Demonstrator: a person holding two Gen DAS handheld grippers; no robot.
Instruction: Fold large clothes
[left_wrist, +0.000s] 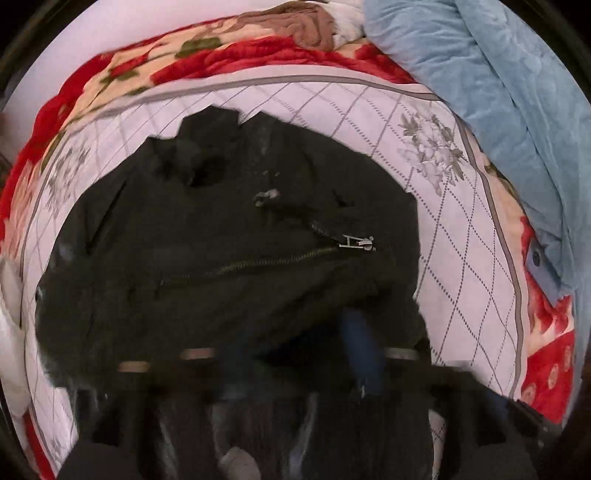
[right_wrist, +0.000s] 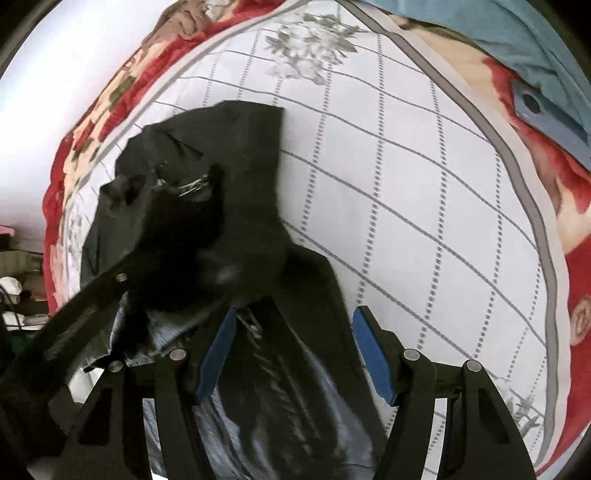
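Black zip-front jacket (left_wrist: 207, 236) lies bunched on a white quilted bedspread with a grey lattice print and grey flower motifs (left_wrist: 461, 258). The jacket sits toward the near-left part of the bedspread in the left wrist view, its far edge jagged against the white cloth. A metal zipper line runs across its front, ending at a silver zipper pull (left_wrist: 360, 243) on the right side. Near fabric is heavily blurred.

Left gripper (left_wrist: 295, 350): mostly lost in dark blur at the bottom of its own view. One blue pad (left_wrist: 360, 350) shows faintly against black cloth; the other finger is not distinguishable. Cannot tell whether the fingers are spread or pinching fabric.

Right gripper (right_wrist: 295, 347): both blue pads (right_wrist: 373, 354) clearly visible and set well apart, fingers spread. A shiny dark panel of the jacket (right_wrist: 192, 206) runs down between the pads, not squeezed by them. The left pad sits just beside the fabric; the right pad is over white bedspread (right_wrist: 406, 184). Dark arm of the other tool crosses the lower left of this view, over the jacket.

Surroundings: a red and cream floral plush blanket (left_wrist: 240, 59) lies beneath and around the bedspread's edges. A light blue rumpled garment or cover (left_wrist: 498, 92) is heaped at the far right, overlapping the blanket, with a blue tab carrying a dark button. A brown crumpled cloth (left_wrist: 310, 26) sits at the far edge, against a pale wall.
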